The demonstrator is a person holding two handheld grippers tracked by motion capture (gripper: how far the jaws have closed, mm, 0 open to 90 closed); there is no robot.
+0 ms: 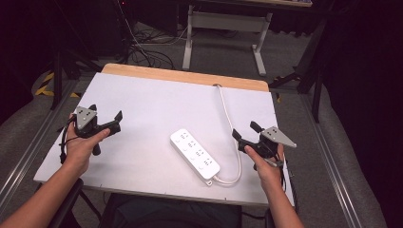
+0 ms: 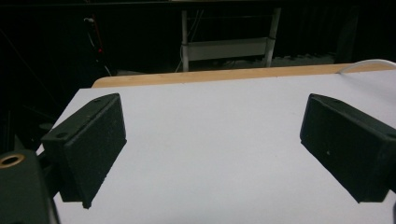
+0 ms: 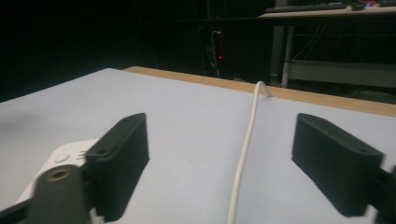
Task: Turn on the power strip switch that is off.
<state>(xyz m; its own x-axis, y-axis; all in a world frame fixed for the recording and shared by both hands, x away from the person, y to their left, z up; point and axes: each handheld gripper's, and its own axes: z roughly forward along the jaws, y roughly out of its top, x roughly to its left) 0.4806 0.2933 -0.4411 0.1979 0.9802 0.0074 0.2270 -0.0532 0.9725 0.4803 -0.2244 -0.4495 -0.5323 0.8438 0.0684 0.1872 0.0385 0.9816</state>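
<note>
glossy white plastic power strip [image 1: 195,153]

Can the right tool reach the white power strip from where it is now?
Probably yes. The right tool is open beside the power strip, and only the strip's white cord lies between them on the table.

Black grippers [image 1: 105,114], grey triangular plates [image 1: 85,116], blocky black fingers [image 2: 95,144], trailing cables [image 1: 62,147]
</note>
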